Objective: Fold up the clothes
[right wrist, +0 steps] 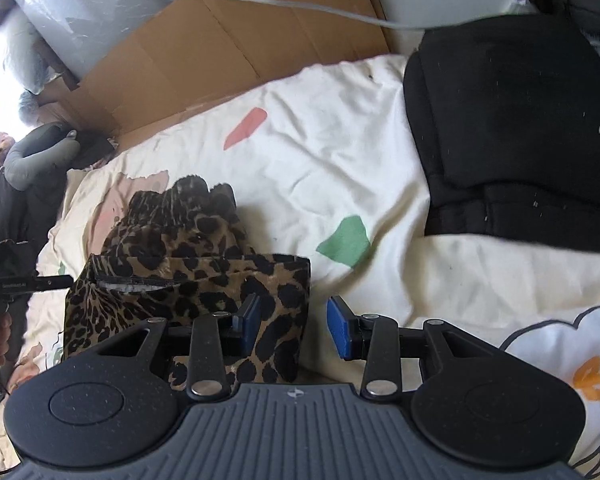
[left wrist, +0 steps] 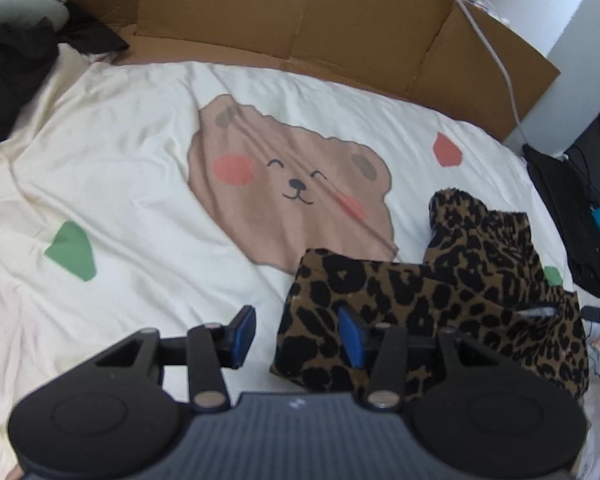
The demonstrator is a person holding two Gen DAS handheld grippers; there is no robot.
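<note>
A leopard-print garment lies partly folded on a cream bedsheet with a bear print. My left gripper is open, its right finger over the garment's left edge, its left finger over bare sheet. In the right wrist view the same garment lies at lower left. My right gripper is open, its left finger over the garment's right edge, its right finger over the sheet. Neither gripper holds anything. The left gripper's tip shows at the far left.
Flattened cardboard lines the far side of the bed. A white cable runs over it. Black folded clothing sits on the bed's right side. Dark clothes and a grey pillow lie at the far left.
</note>
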